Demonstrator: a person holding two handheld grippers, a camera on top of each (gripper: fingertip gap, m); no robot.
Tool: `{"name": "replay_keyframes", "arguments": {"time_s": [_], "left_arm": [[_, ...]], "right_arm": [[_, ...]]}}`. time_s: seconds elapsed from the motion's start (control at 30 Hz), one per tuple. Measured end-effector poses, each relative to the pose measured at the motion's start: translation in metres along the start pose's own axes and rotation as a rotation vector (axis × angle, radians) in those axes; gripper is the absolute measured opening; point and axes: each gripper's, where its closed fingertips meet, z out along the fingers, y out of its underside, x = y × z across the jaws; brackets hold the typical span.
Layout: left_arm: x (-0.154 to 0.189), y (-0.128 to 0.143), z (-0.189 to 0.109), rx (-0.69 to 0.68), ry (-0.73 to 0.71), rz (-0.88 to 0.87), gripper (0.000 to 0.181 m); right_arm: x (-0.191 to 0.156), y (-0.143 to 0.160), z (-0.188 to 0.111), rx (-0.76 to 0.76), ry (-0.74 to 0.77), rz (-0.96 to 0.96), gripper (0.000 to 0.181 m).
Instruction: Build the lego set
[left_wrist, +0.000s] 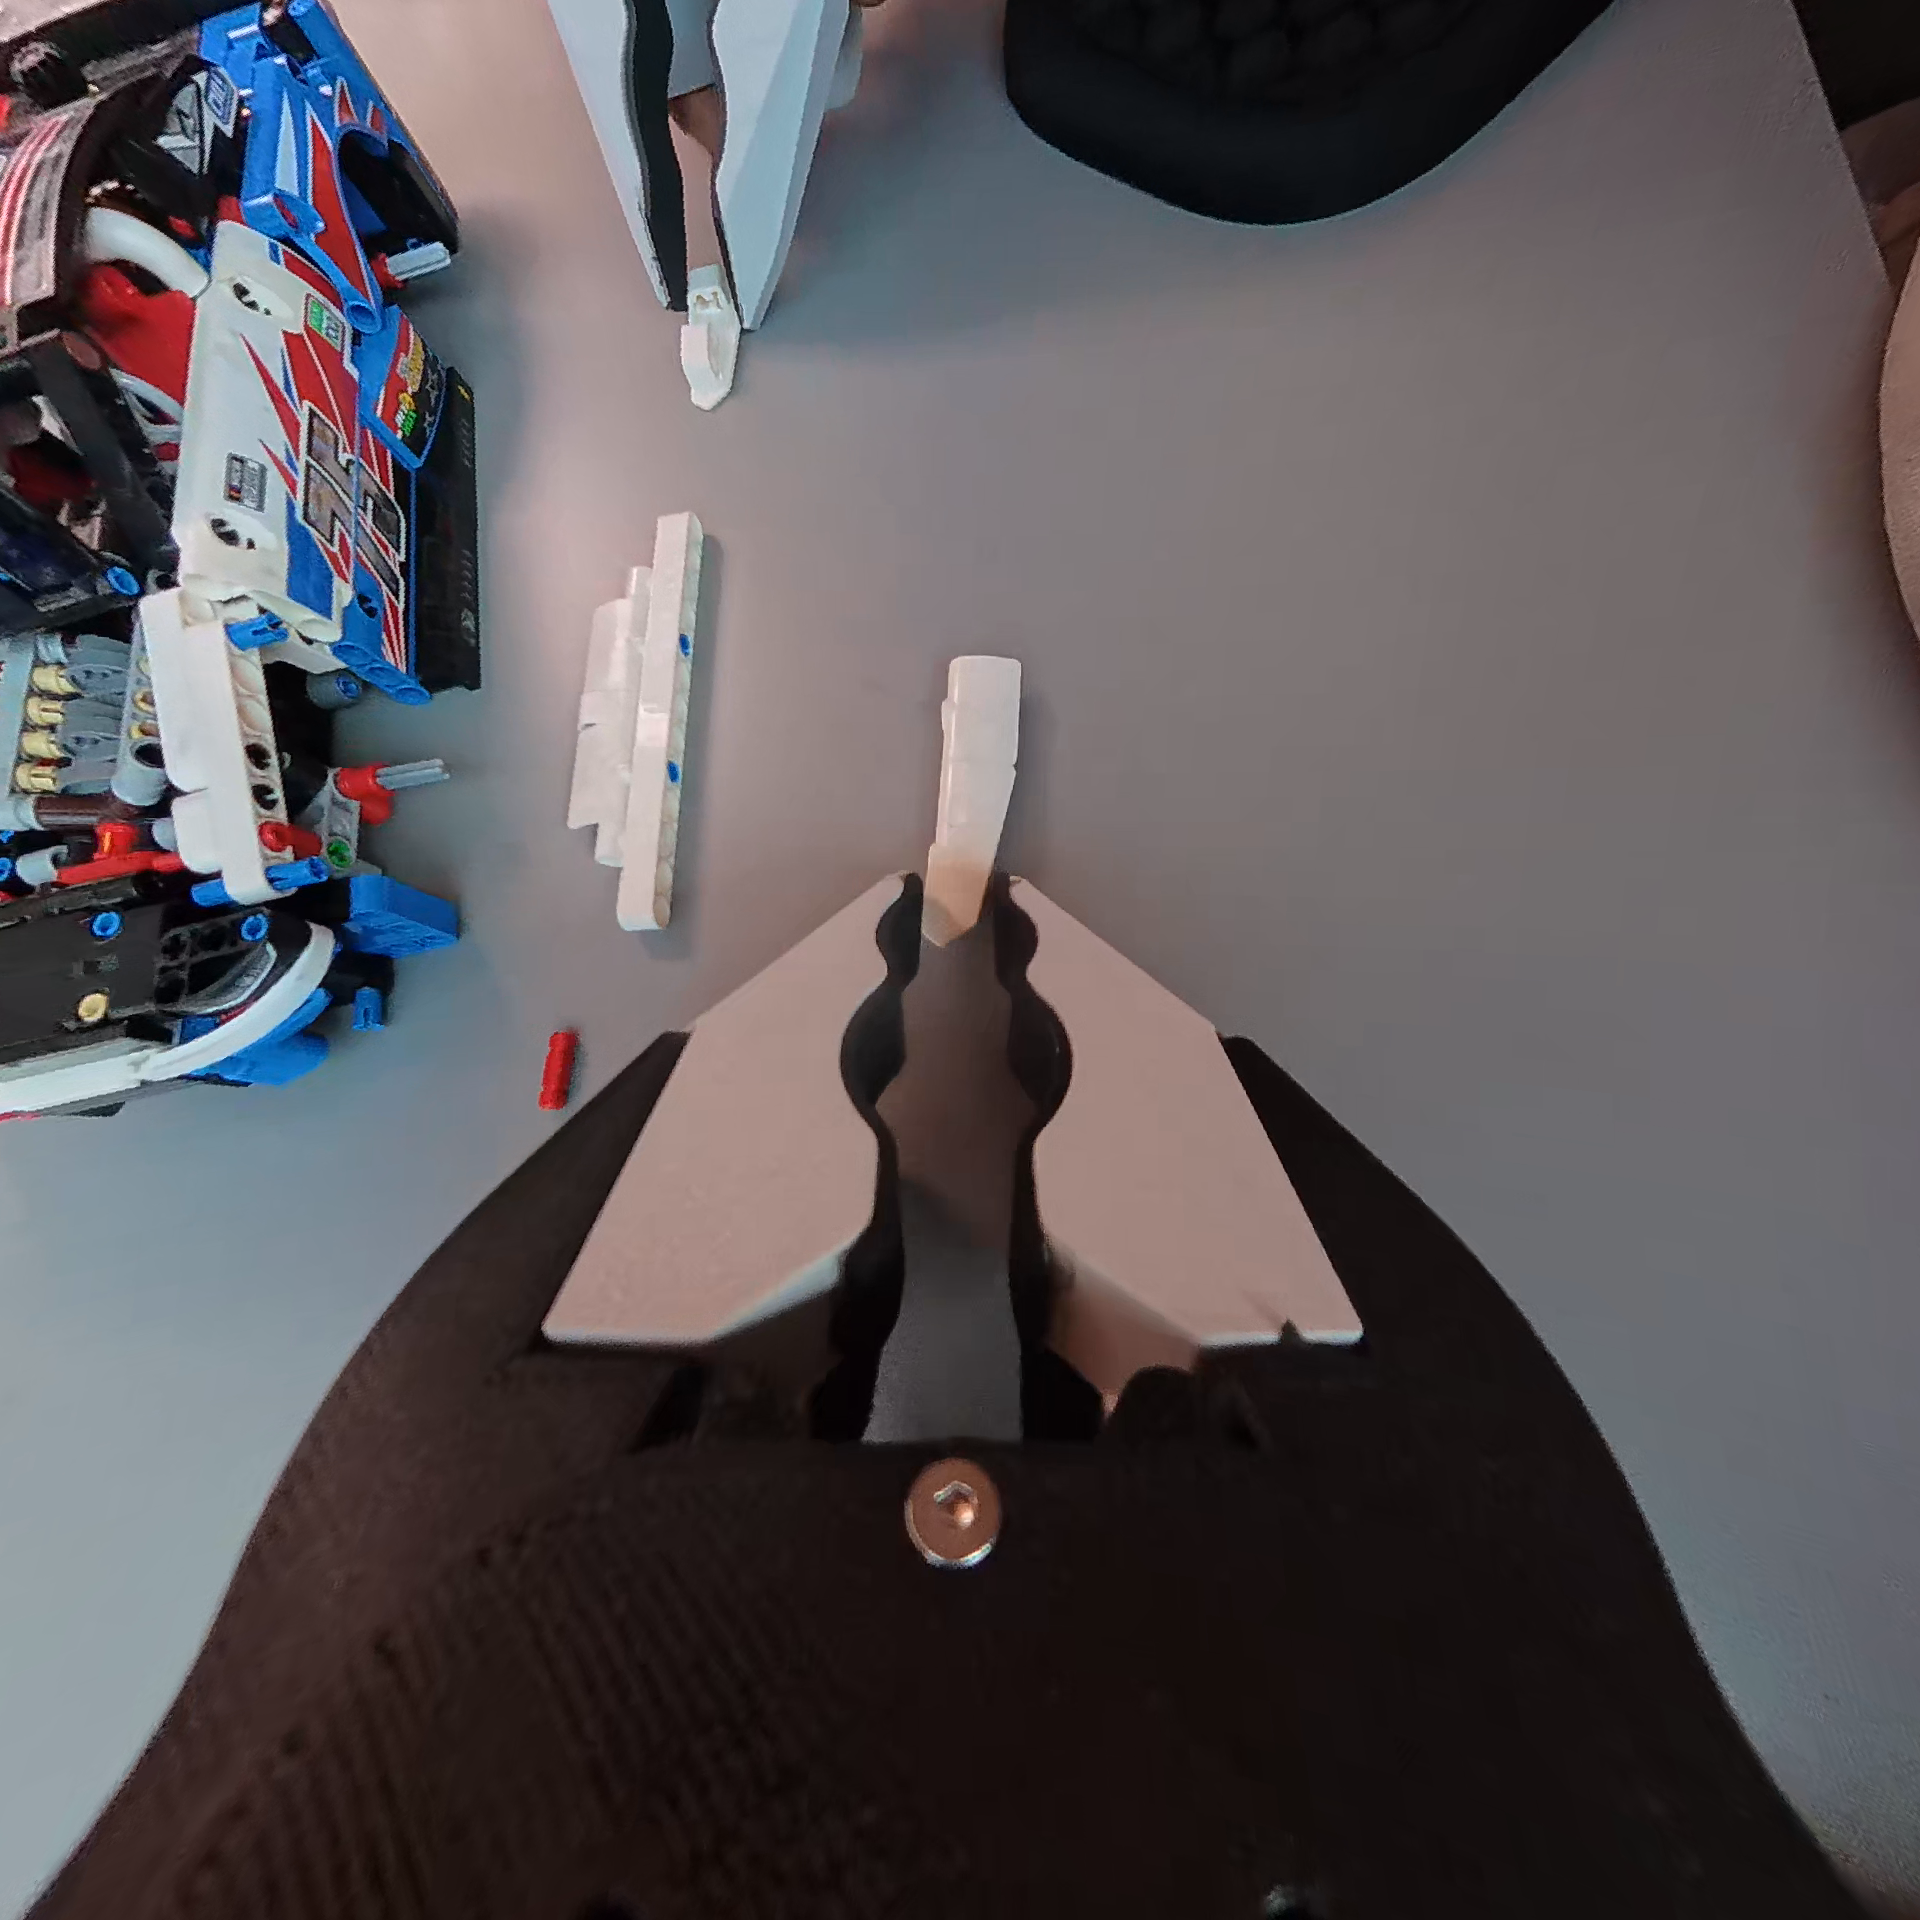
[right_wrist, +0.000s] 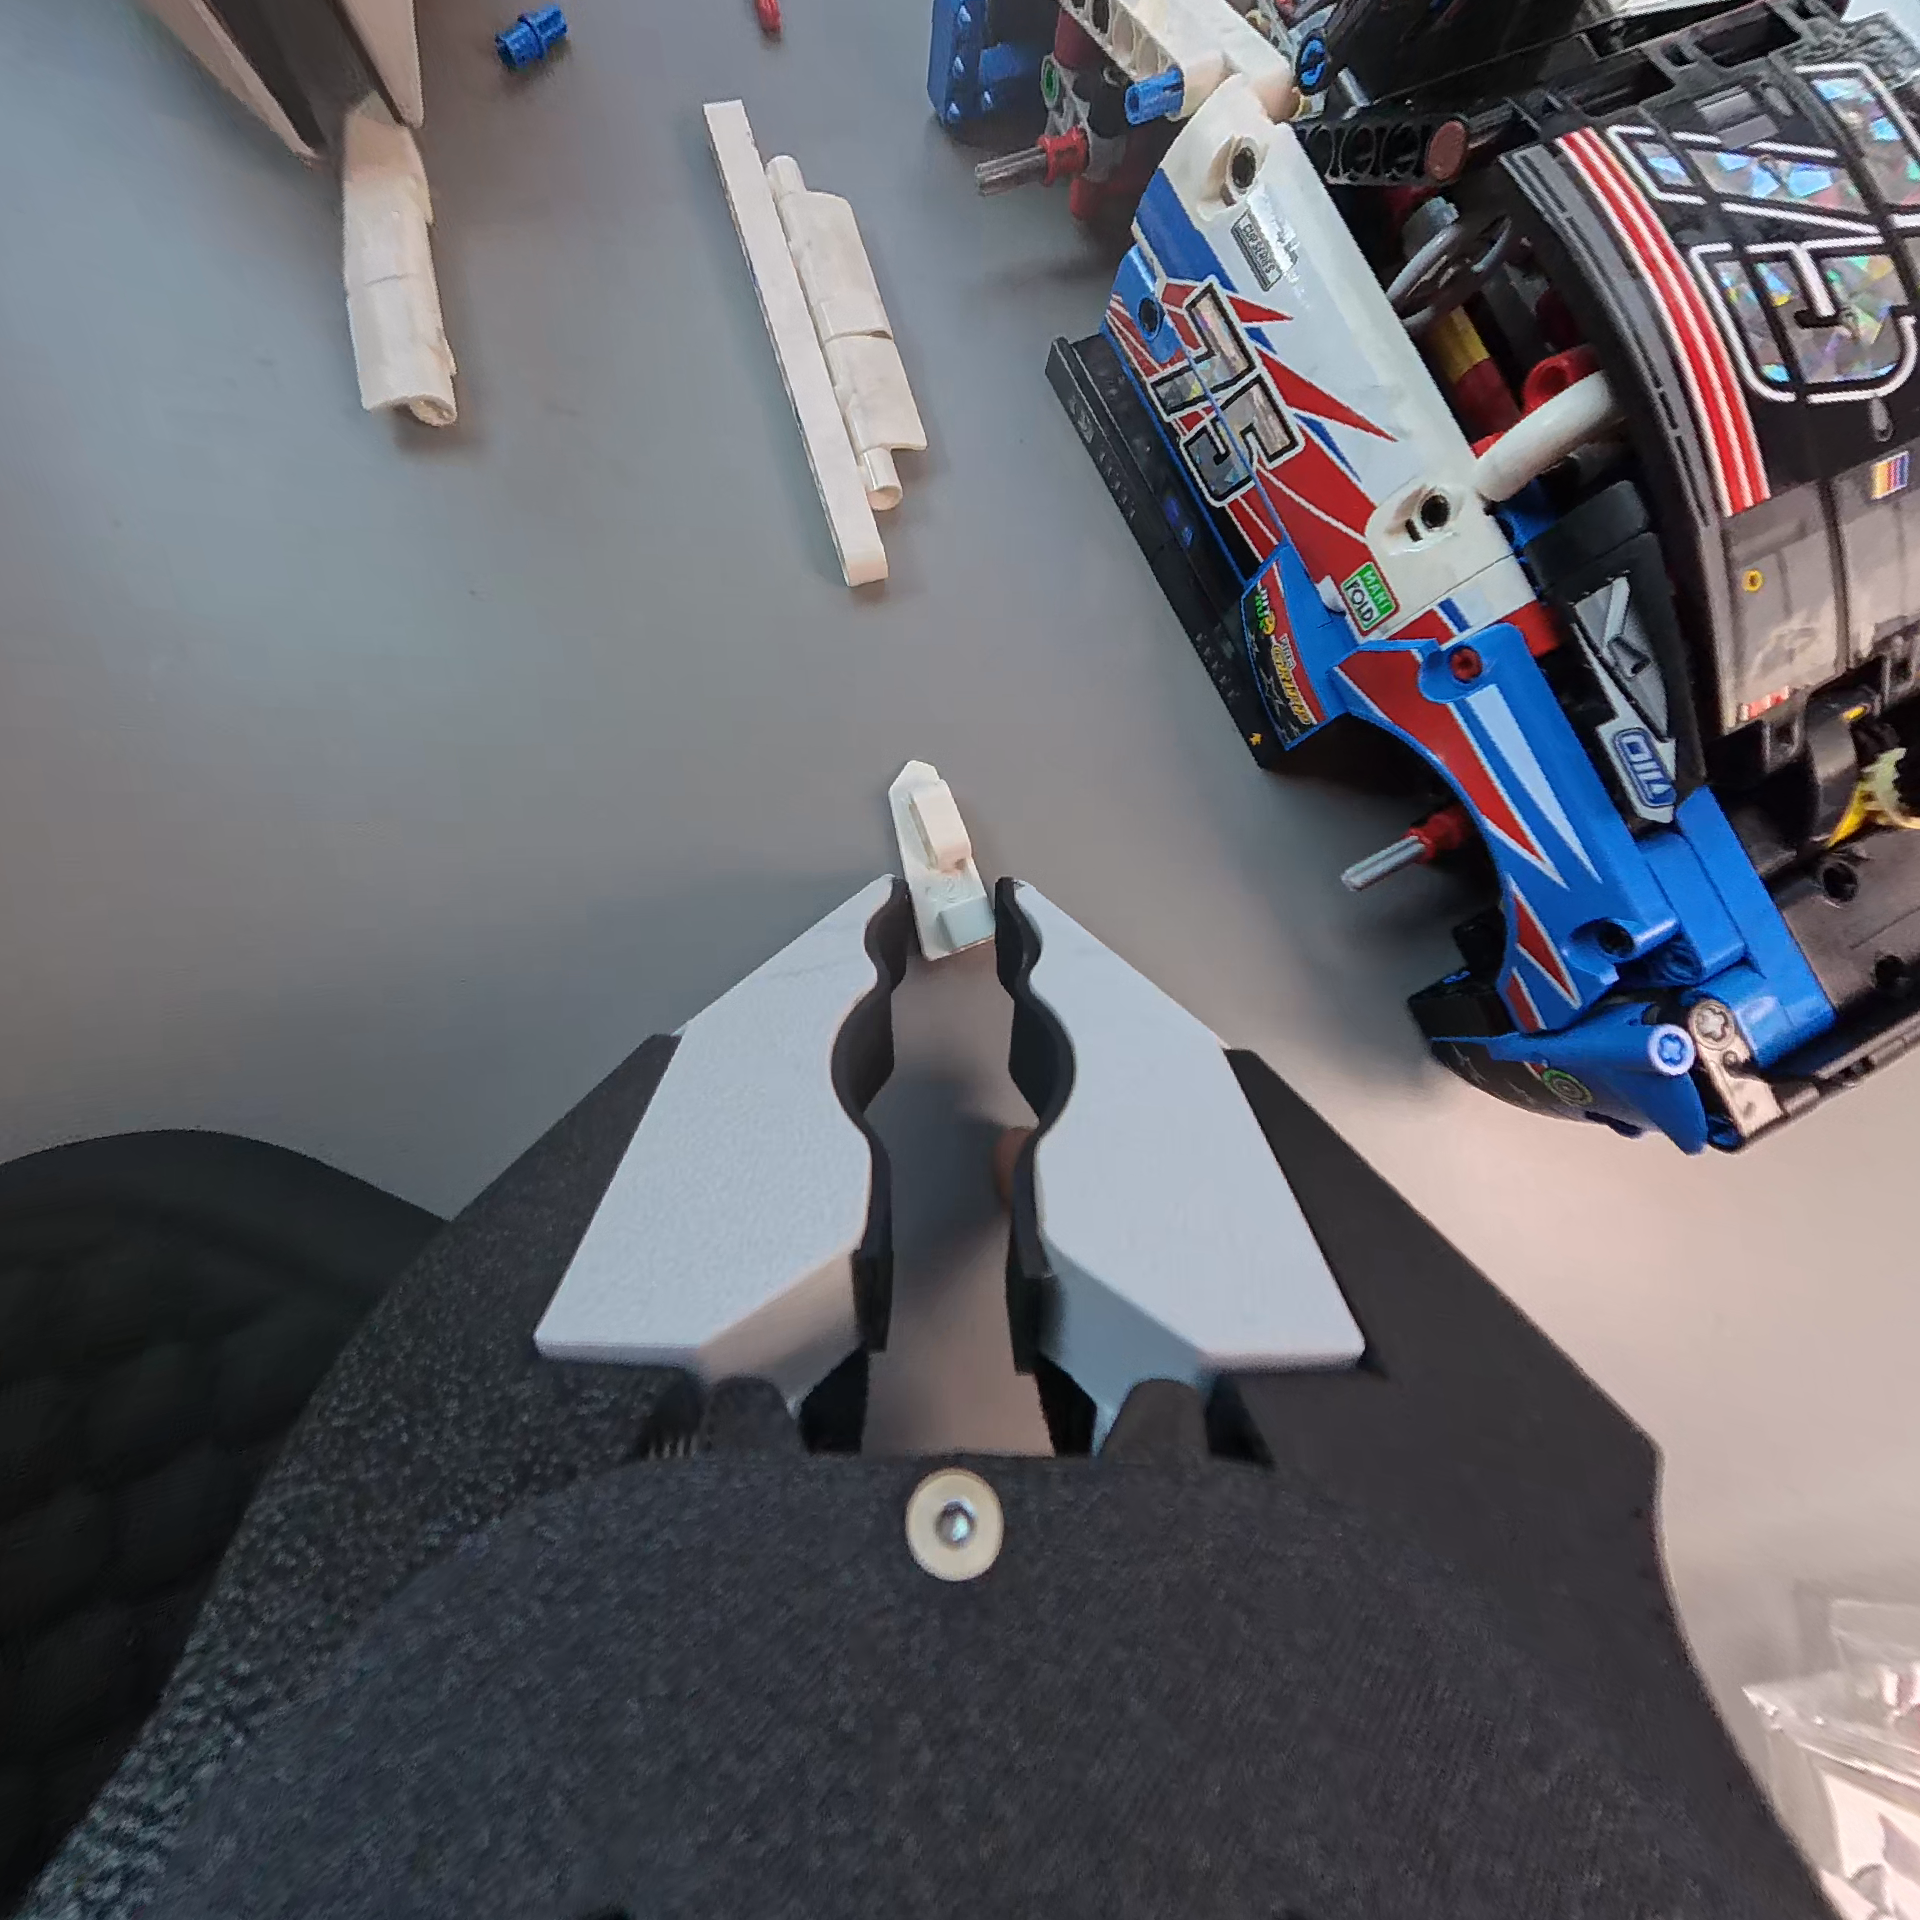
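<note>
My left gripper (left_wrist: 956, 894) is shut on a long white curved panel piece (left_wrist: 977, 769) that sticks forward over the grey table; it also shows in the right wrist view (right_wrist: 400, 291). My right gripper (right_wrist: 945, 899) is shut on a small white clip piece (right_wrist: 935, 852), which also shows in the left wrist view (left_wrist: 710, 348). A white beam with white panels attached (left_wrist: 644, 717) lies on the table between them, also in the right wrist view (right_wrist: 821, 332). The blue, red, white and black race car model (left_wrist: 208, 582) stands at the left, at the right in the right wrist view (right_wrist: 1538, 540).
A small red pin (left_wrist: 558, 1068) lies near the car's corner. A blue pin (right_wrist: 530, 36) lies at the far table edge. A black padded object (left_wrist: 1299, 94) sits at the top right. Clear plastic bags (right_wrist: 1849, 1745) lie at the lower right. The tips of one gripper are about 20 cm away from the tips of the other. The blue pin (right_wrist: 530, 36) is closer to my left gripper, around 4 cm from its tips; the right tips are 20 cm off.
</note>
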Motion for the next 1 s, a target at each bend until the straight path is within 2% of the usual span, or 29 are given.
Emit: {"name": "replay_keyframes", "arguments": {"time_s": [0.17,0.23,0.4,0.5,0.6,0.77,0.87,1.0], "left_arm": [[-0.009,-0.007,-0.02,0.079,0.002,-0.064,0.016],[-0.028,-0.003,-0.033,0.097,-0.069,-0.105,0.017],[-0.062,0.027,-0.056,0.057,-0.206,-0.204,0.018],[-0.06,0.04,-0.052,0.006,-0.187,-0.21,0.02],[-0.063,0.05,-0.045,-0.069,-0.223,-0.192,0.019],[-0.079,0.032,-0.036,-0.01,-0.258,-0.2,0.017],[-0.08,0.039,-0.022,-0.101,-0.183,-0.21,0.017],[-0.08,0.037,-0.015,-0.146,-0.095,-0.219,0.014]], "right_arm": [[0.003,-0.009,-0.005,0.05,0.02,0.003,0.029],[0.01,-0.023,-0.013,0.134,0.059,0.006,0.03],[0.017,-0.065,-0.034,0.391,0.126,0.011,0.027],[0.009,-0.075,-0.031,0.445,0.114,-0.008,0.022],[0.0,-0.077,-0.021,0.437,0.093,-0.028,0.021],[-0.01,-0.077,-0.011,0.416,0.055,-0.043,0.019],[-0.014,-0.078,-0.01,0.415,0.044,-0.043,0.019],[-0.019,-0.08,-0.01,0.419,0.033,-0.054,0.019]]}}
